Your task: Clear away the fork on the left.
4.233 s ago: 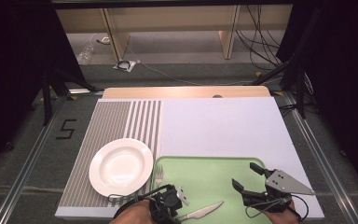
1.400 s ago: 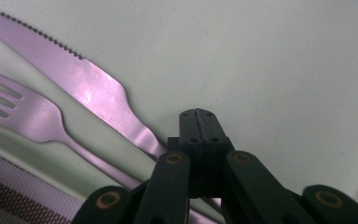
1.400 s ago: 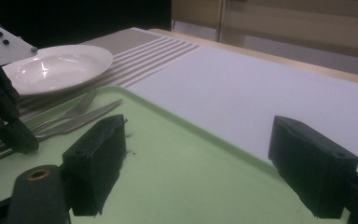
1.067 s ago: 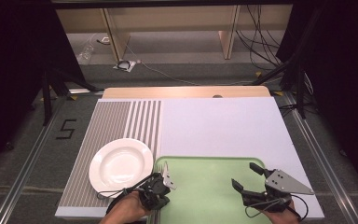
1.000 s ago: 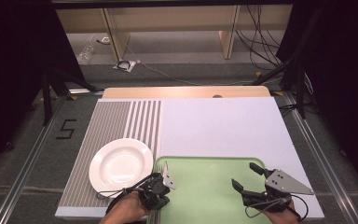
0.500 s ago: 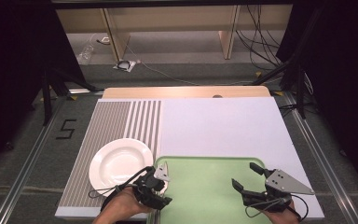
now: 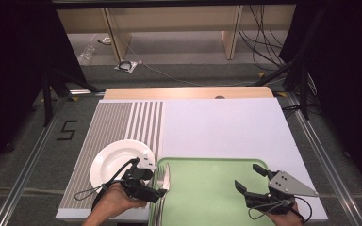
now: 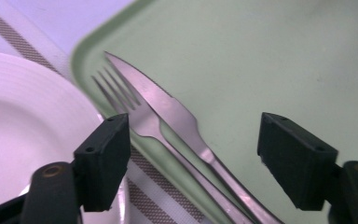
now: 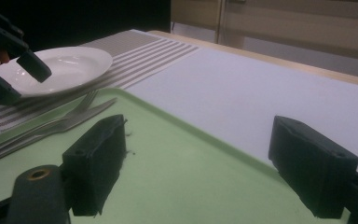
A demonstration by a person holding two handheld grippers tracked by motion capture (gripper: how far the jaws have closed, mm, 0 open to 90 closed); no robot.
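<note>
1. L tongs [image 7: 162, 181] at near-left corner of green tray [image 7: 212, 165], released: jaws have just been opening and stand wide. In the left gripper view both pads flank the cutlery w/o touching, nothing pinched.
2. Knife [image 8: 177, 116] and fork [image 8: 135, 114] lie side by side along the tray's left edge, tips pointing away from the person, handles running toward the near edge. Fork on the plate side, knife on the inner side; they look to be touching or v. nearly so along the handles.
3. Reading: knife set down next to fork so the cutlery sits as a pair, parallel, out of the open middle of the tray. Judged as place step done, L tongs backing off.
4. White plate [image 7: 120, 162] on the striped part of the mat, just beside the tray's left rim, not on the tray. Prob. the next item; it's close to L hand [image 7: 115, 205].
5. R tongs [image 7: 250, 179] over near-right part of tray, jaws apart, empty. Right gripper view: only bare green tray between pads. Looks parked, keeping clear of L side's work.
6. Bench [image 7: 184, 92]: pale mat covers most of it, wood edge showing at far side.
7. Risk note: plate rim is thin and lies flat, so the grip will need a jaw slid under the lip; cutlery sits close by, easy to nudge.
</note>
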